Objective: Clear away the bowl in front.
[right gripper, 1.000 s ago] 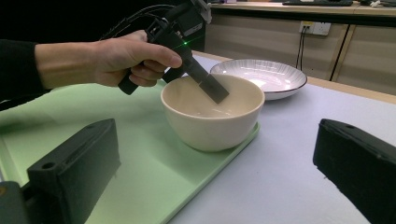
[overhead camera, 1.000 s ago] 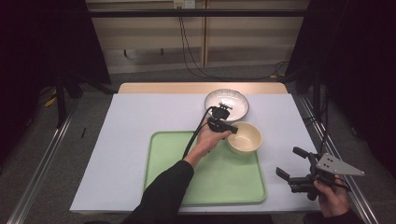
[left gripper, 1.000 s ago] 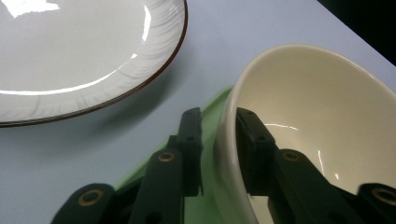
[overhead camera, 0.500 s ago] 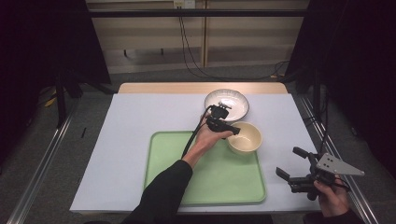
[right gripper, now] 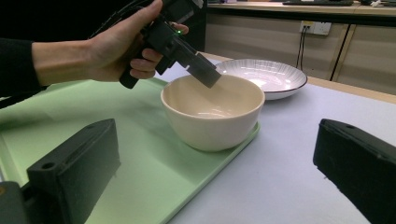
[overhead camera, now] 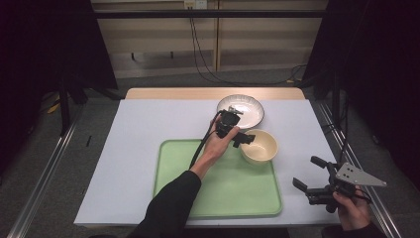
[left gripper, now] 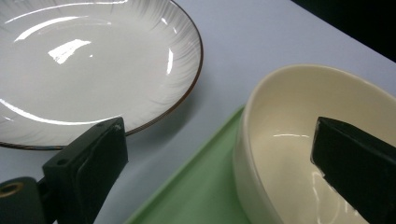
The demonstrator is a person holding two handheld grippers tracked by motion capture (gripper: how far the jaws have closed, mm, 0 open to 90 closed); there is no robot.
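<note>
A cream bowl (overhead camera: 260, 145) stands upright on the far right corner of the green tray (overhead camera: 223, 193). My left gripper (overhead camera: 246, 139) hangs over the bowl's near-left rim. In the left gripper view the bowl (left gripper: 289, 140) has its wall between the jaws, one outside and one over the inside, neither pressing on it. The jaws have just been opening and stand wide. In the right gripper view the left gripper (right gripper: 205, 74) reaches into the bowl (right gripper: 212, 112). My right gripper (overhead camera: 305, 171) is open and empty off the tray's right side.
A white ribbed plate (overhead camera: 241, 110) with a dark rim lies on the white cloth just beyond the tray, close to the bowl. The left gripper's cable trails along the forearm over the tray. The table's right edge runs near my right hand.
The left gripper's jaws have spread apart at the bowl's rim. The bowl stands where it was, and the right hand has not moved.
</note>
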